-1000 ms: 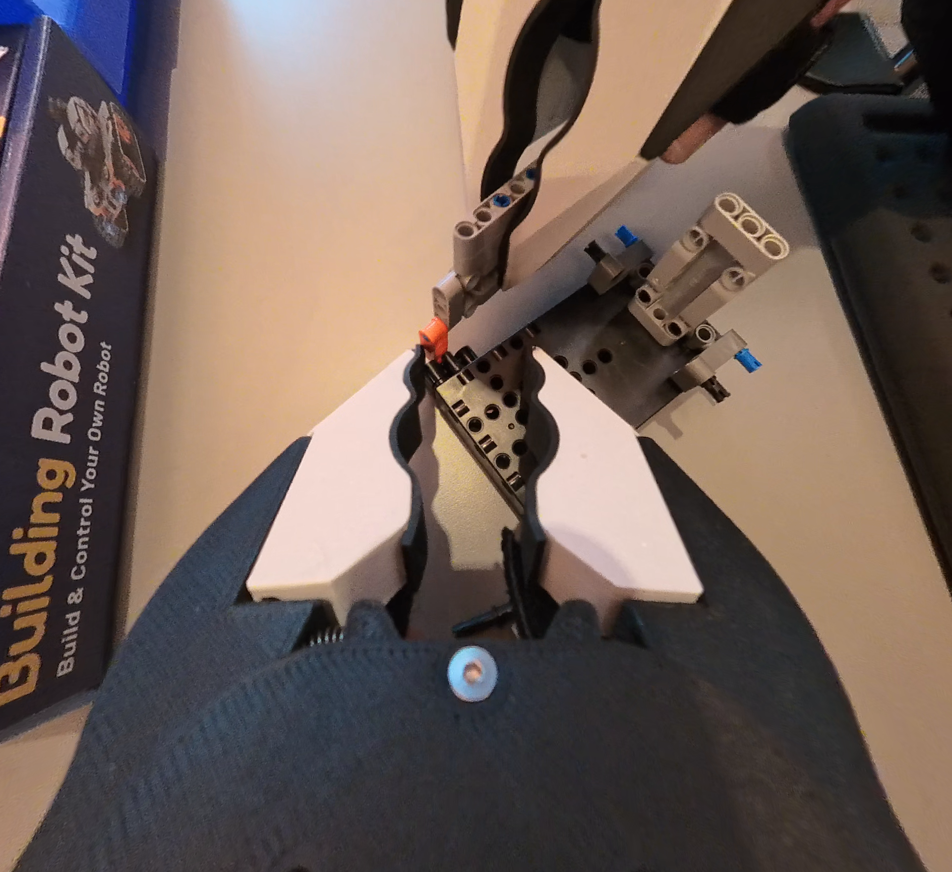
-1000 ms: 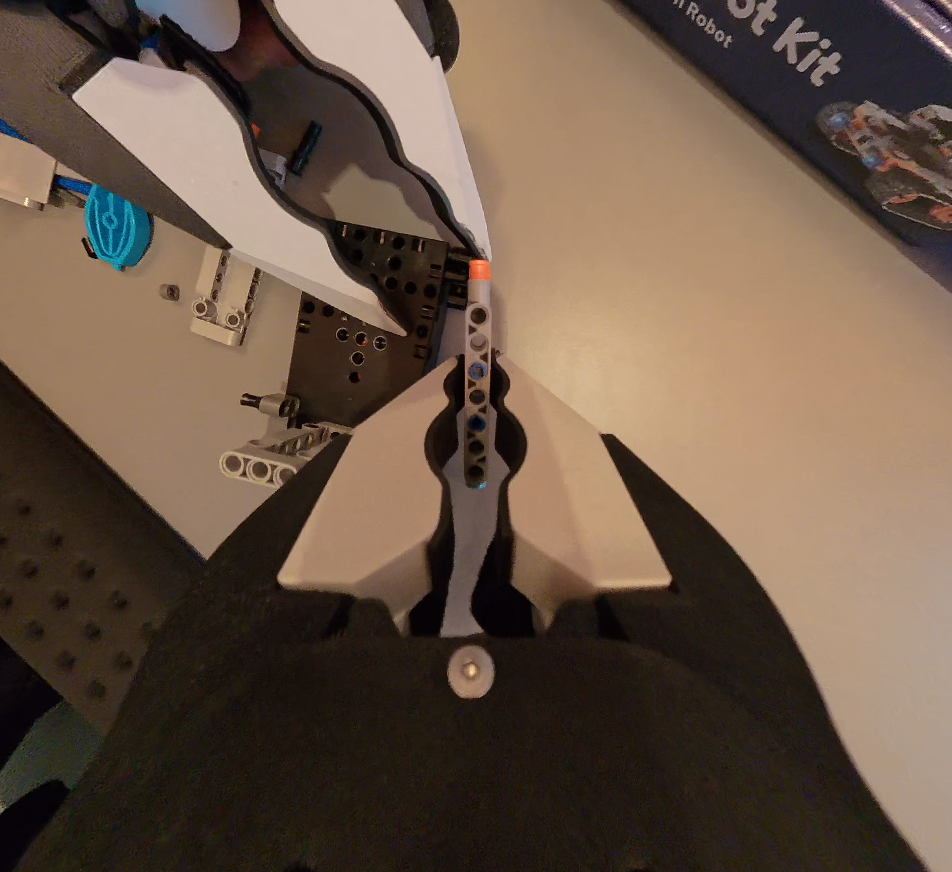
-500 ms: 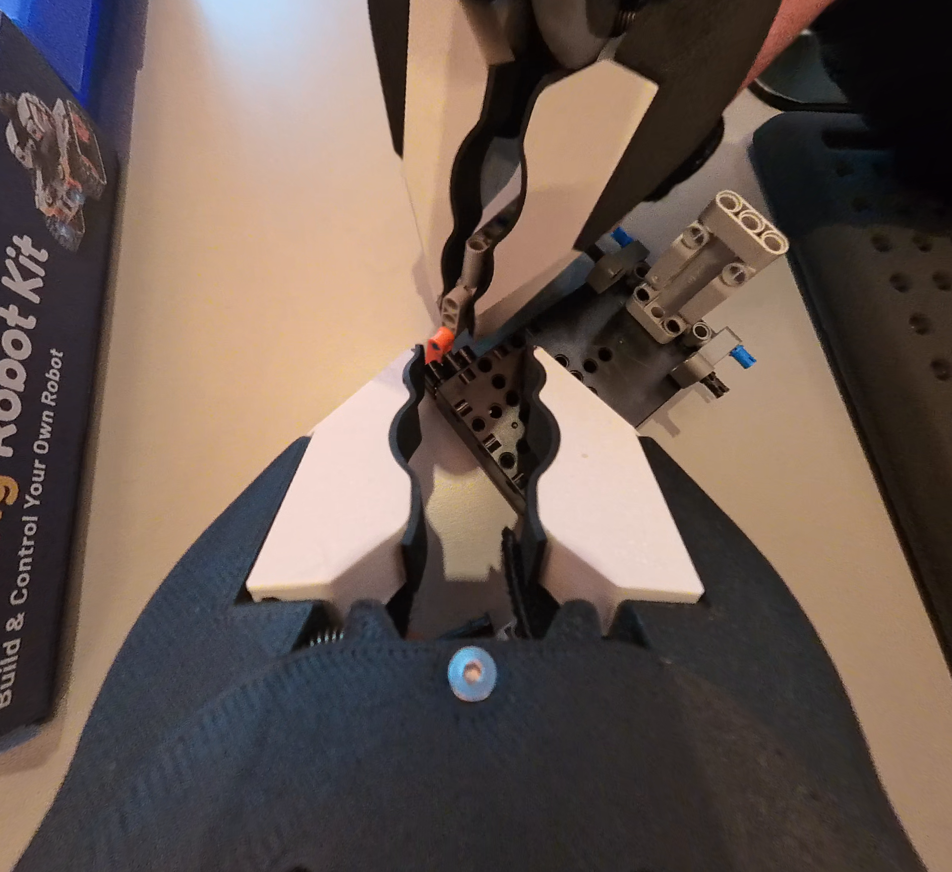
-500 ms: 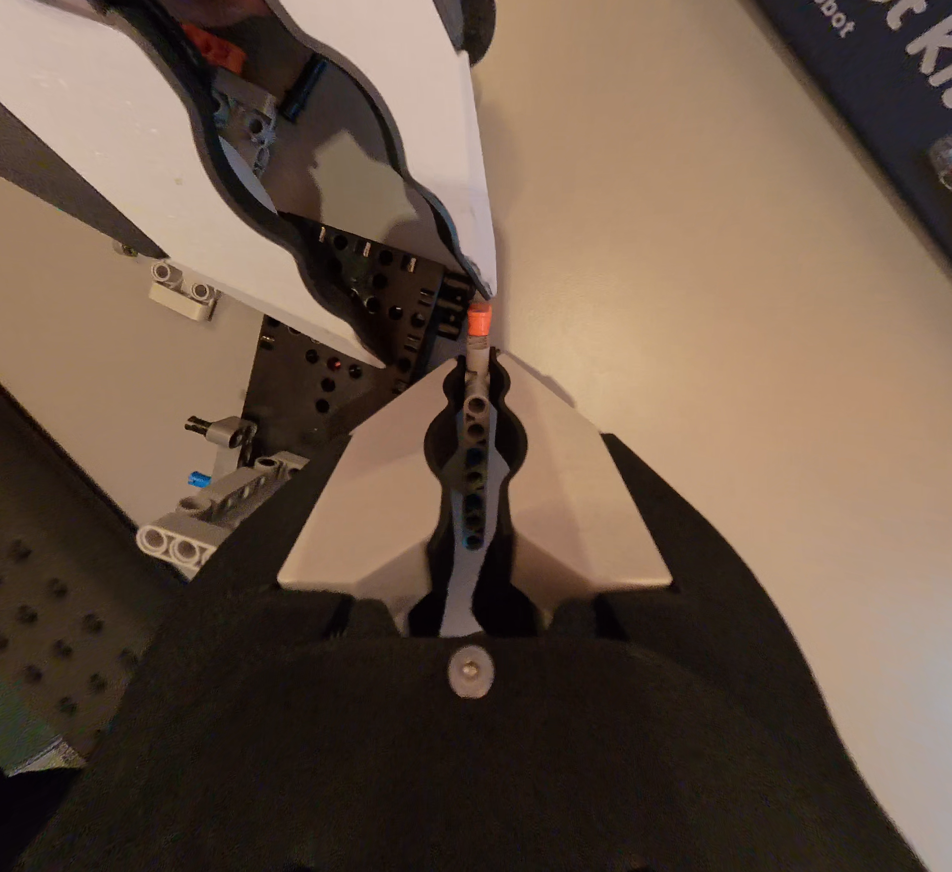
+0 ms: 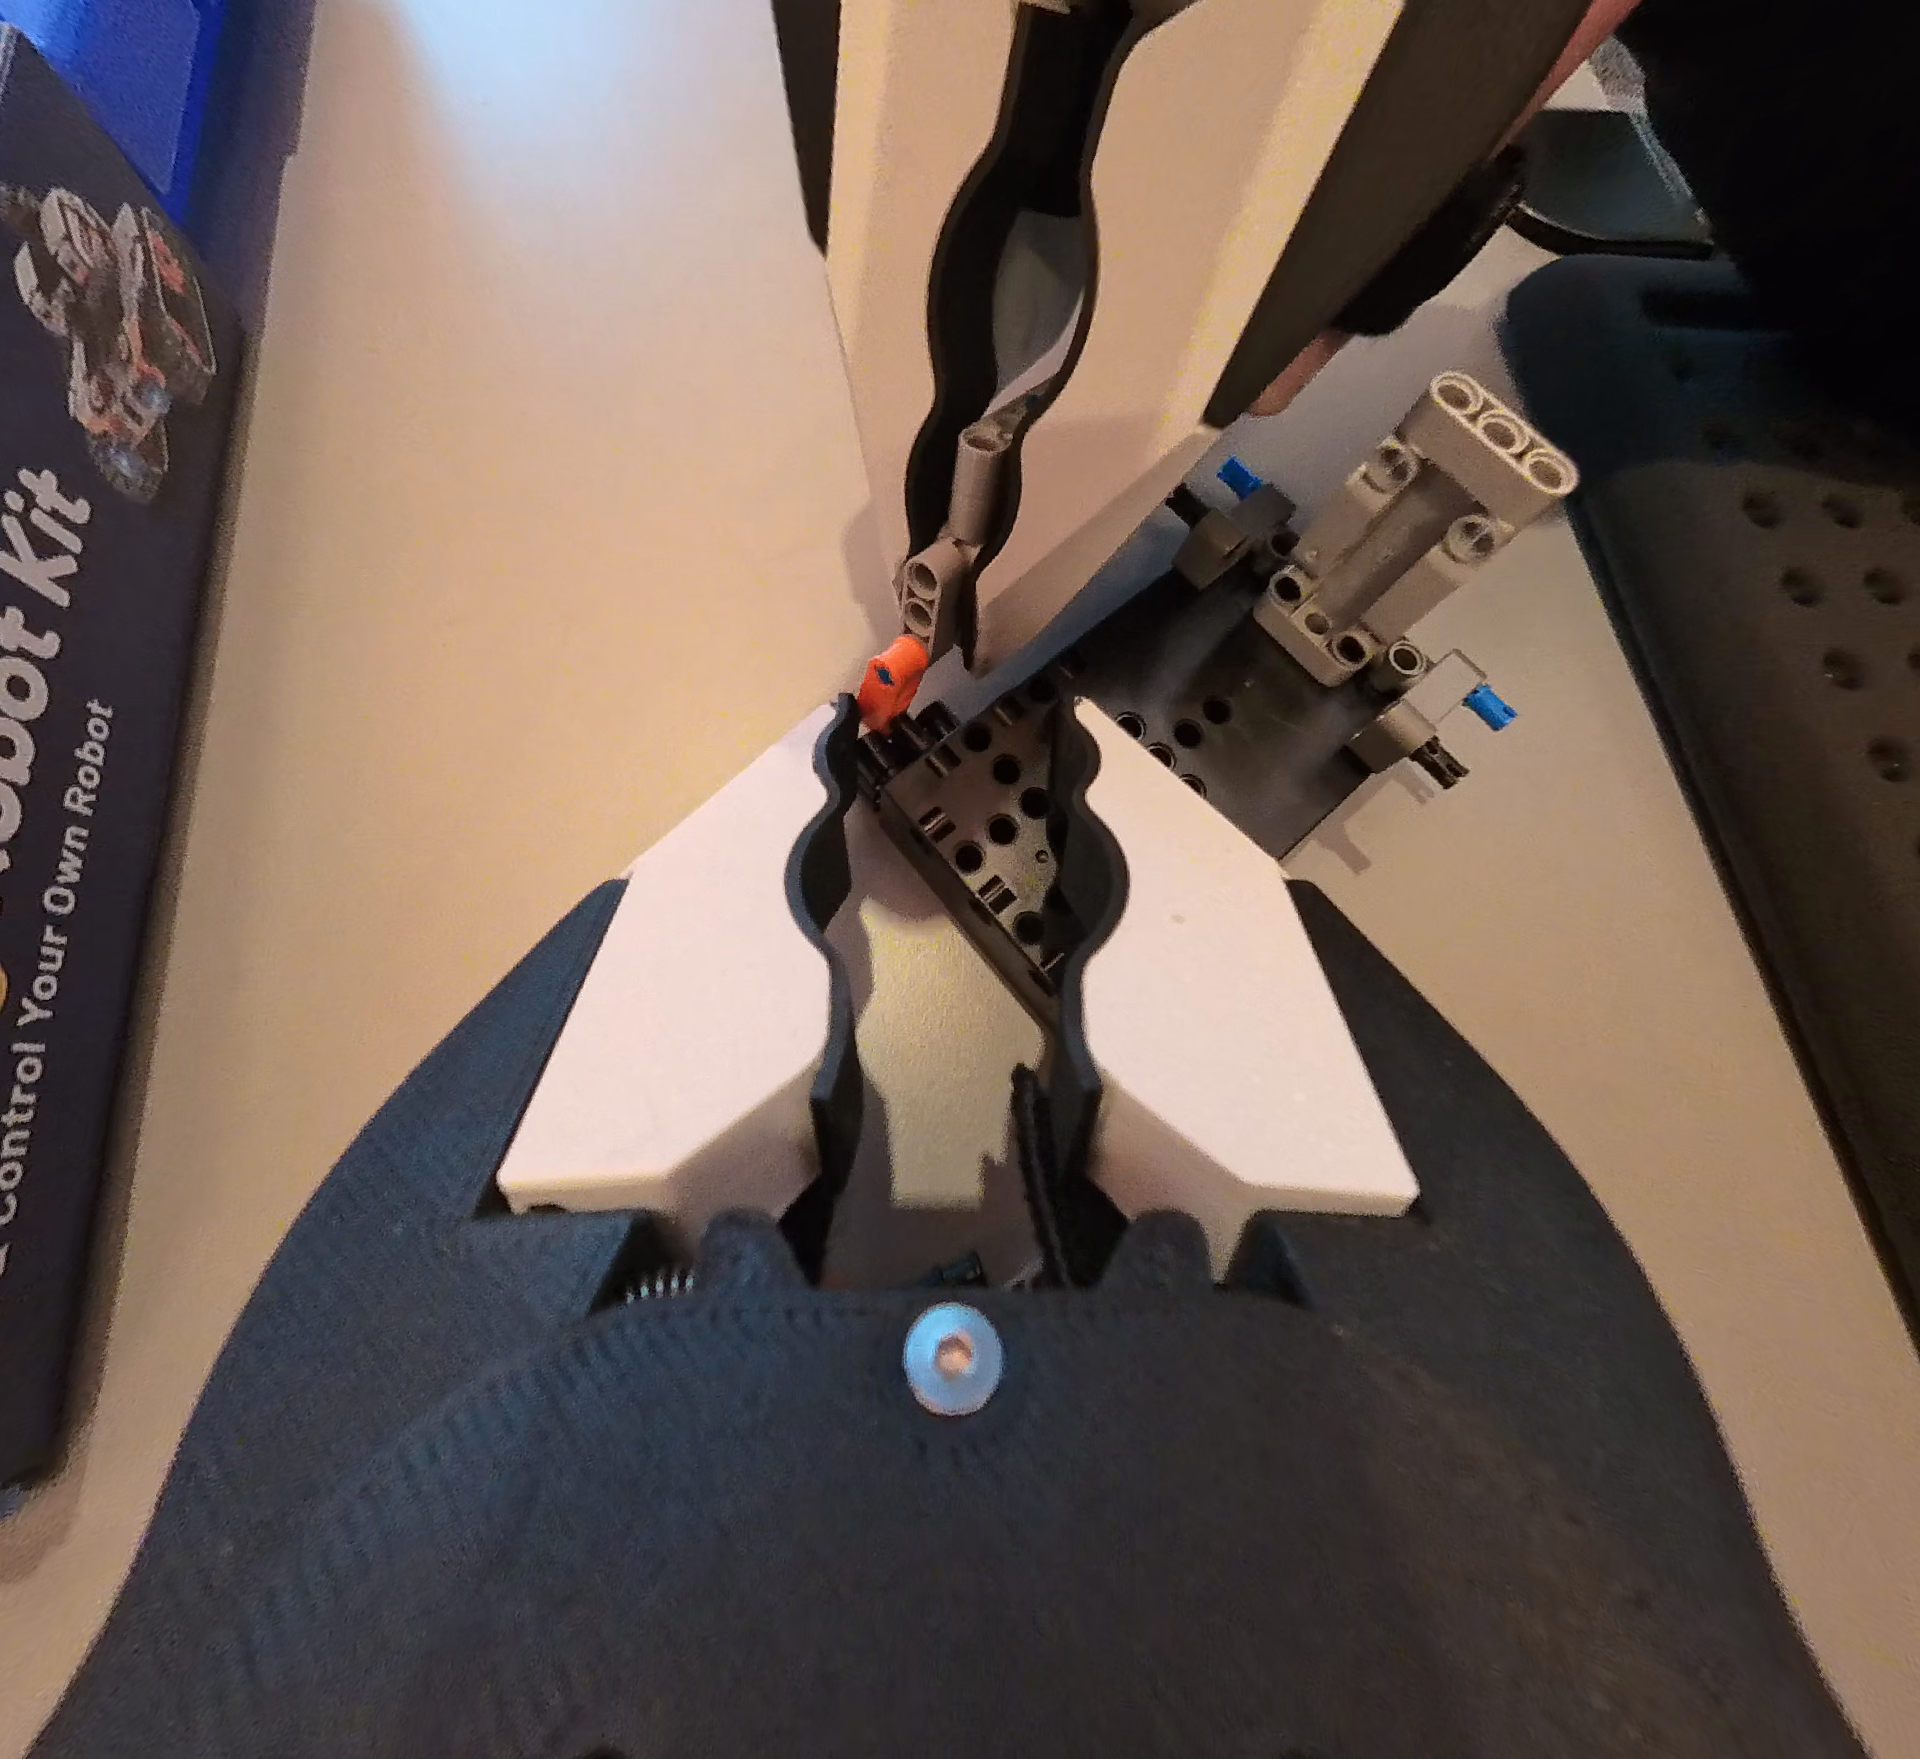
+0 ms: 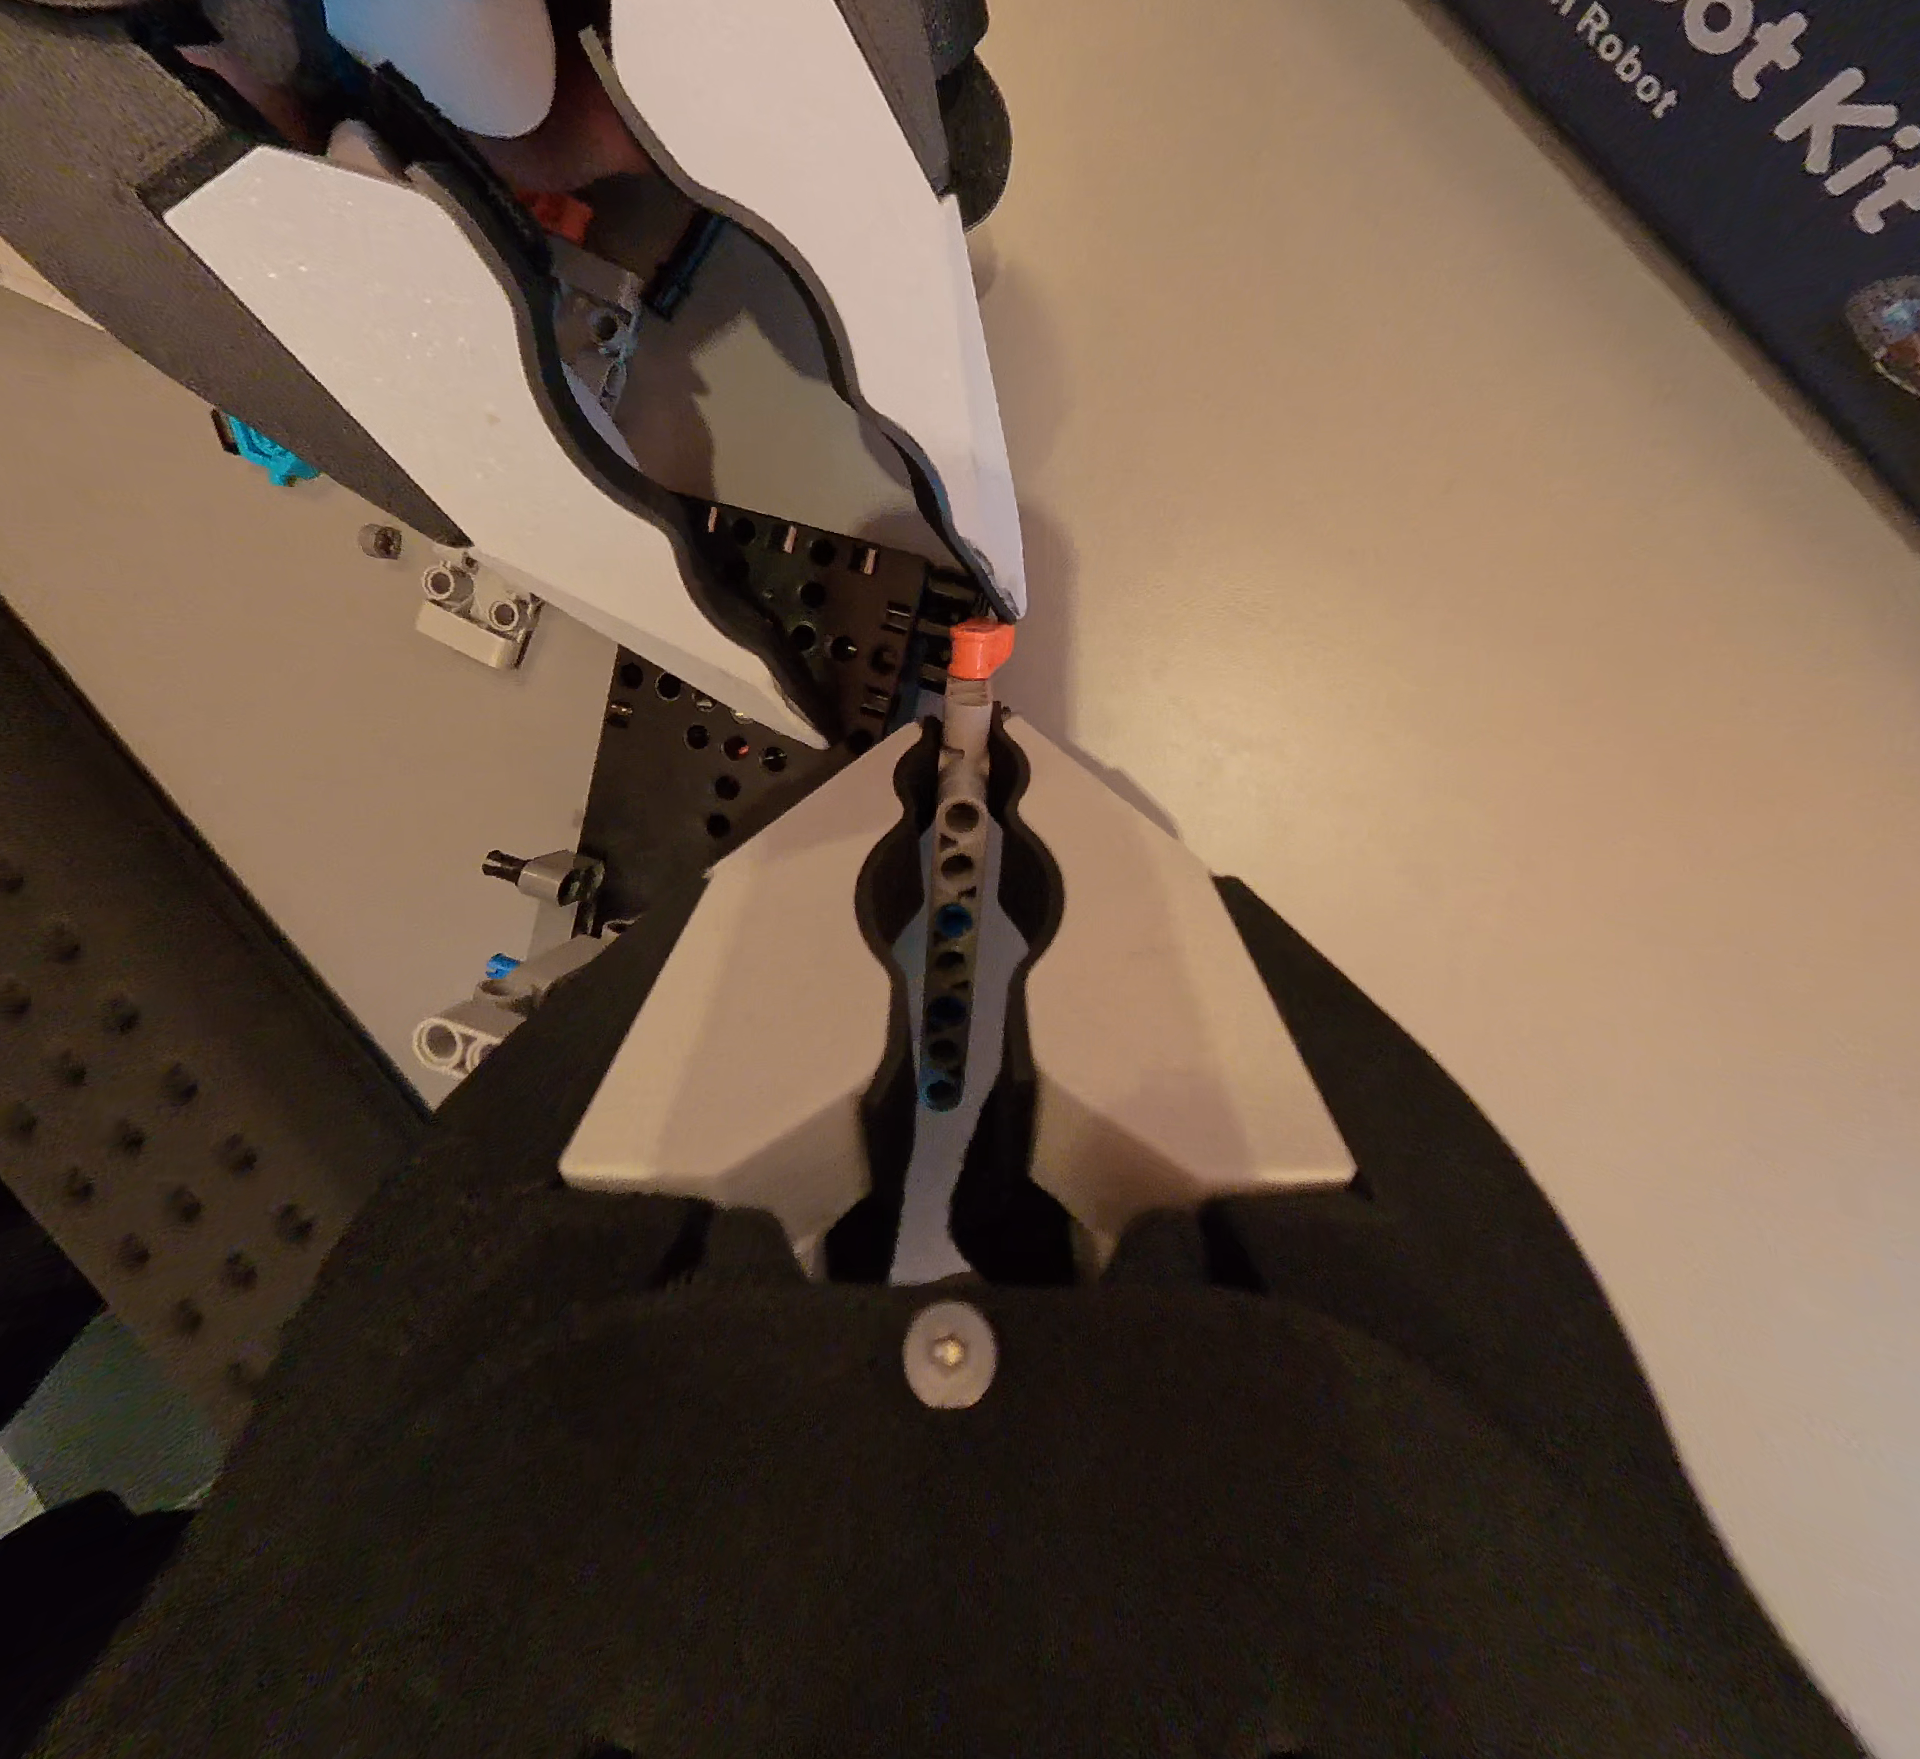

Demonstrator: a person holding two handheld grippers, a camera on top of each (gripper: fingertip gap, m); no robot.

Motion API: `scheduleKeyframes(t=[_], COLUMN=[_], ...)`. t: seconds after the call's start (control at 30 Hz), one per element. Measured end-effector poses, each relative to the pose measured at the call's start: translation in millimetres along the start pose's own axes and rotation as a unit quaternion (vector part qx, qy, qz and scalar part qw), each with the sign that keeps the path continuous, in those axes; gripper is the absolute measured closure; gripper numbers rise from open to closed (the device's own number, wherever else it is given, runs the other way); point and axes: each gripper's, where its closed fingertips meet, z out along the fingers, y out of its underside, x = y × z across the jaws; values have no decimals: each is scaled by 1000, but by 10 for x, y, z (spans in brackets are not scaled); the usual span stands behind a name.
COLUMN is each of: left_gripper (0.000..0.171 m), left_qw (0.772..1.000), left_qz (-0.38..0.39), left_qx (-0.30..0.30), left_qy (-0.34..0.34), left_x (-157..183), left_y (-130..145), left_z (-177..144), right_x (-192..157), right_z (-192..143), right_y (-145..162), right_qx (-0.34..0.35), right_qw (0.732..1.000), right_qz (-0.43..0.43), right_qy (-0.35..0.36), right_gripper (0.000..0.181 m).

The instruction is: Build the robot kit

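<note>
Right wrist view: my right gripper (image 6: 961,722) clenches the grey beam (image 6: 954,920), its orange connector (image 6: 980,648) touching the black plate (image 6: 831,608) that my left gripper (image 5: 956,733) grasps, not yet joined I think.

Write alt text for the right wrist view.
The right claw is shut on a grey holed beam, its orange tip at a corner of a black holed plate. The left claw grips that plate on a beige table.
</note>
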Motion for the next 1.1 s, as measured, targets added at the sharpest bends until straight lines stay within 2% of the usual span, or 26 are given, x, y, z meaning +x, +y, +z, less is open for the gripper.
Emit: scheduleKeyframes(t=[0.37, 0.57, 0.73, 1.1], left_gripper=[137, 137, 138, 138], left_qw=[1000, 1000, 1000, 1000], left_qz=[6, 8, 8, -1], left_qx=[2, 3, 4, 1], left_qy=[-1, -1, 1, 7], left_x=[12, 17, 21, 31], left_y=[-8, -11, -15, -21], left_z=[6, 6, 7, 17], right_x=[-21, -78, -139, -146], right_z=[-26, -25, -3, -8], right_y=[1, -23, -40, -26], right_qx=[-4, 11, 26, 50], right_qw=[1000, 1000, 997, 994], right_qz=[9, 14, 27, 8], right_qy=[5, -24, -75, -100], right_gripper=[175, 175, 174, 172])
